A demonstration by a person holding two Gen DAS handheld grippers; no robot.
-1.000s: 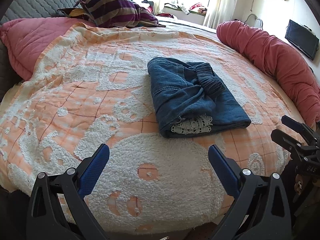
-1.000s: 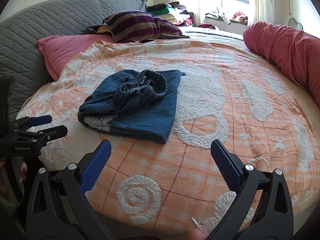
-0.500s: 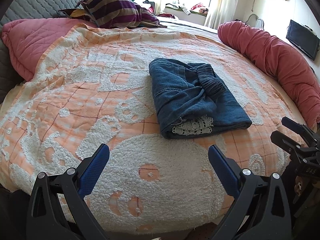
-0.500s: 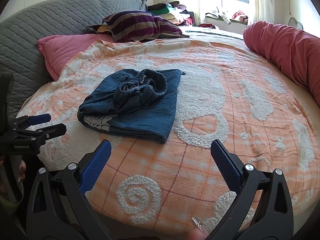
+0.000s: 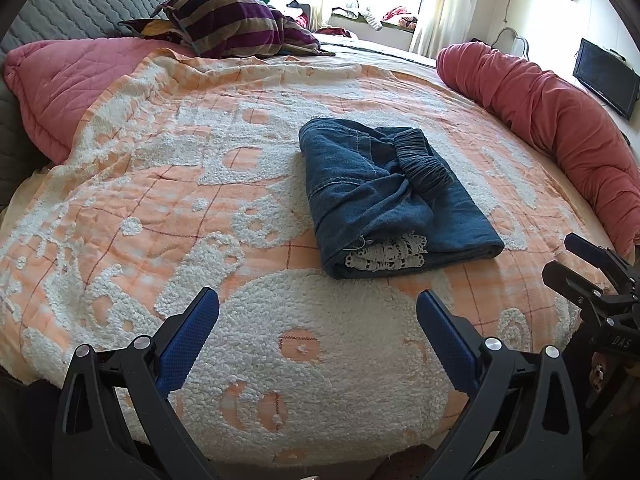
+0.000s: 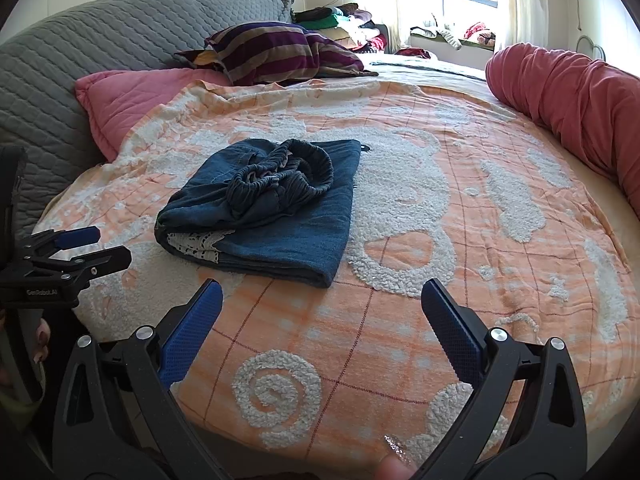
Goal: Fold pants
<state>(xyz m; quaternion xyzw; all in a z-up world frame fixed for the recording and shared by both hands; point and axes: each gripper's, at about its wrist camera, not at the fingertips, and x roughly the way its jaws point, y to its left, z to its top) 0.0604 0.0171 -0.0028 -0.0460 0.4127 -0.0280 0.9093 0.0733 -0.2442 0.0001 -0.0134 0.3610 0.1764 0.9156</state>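
Observation:
The dark blue denim pants (image 5: 384, 196) lie folded in a compact rectangle on the orange and white bedspread (image 5: 160, 208), with the gathered waistband on top and white lace trim at the near end. They also show in the right wrist view (image 6: 272, 208). My left gripper (image 5: 318, 316) is open and empty, held above the near edge of the bed, short of the pants. My right gripper (image 6: 322, 308) is open and empty, near the bed's edge to the right of the pants. Each gripper shows in the other's view, the right (image 5: 584, 264) and the left (image 6: 80, 248).
A pink quilted pillow (image 5: 60, 80) and a striped cushion (image 5: 236, 28) lie at the head of the bed against a grey headboard (image 6: 100, 40). A long red rolled duvet (image 5: 560, 120) runs along the far right side. A TV (image 5: 604, 76) hangs on the wall.
Both grippers have drifted slightly; the pants sit a touch higher and further in the left view. Nothing was gripped or released.

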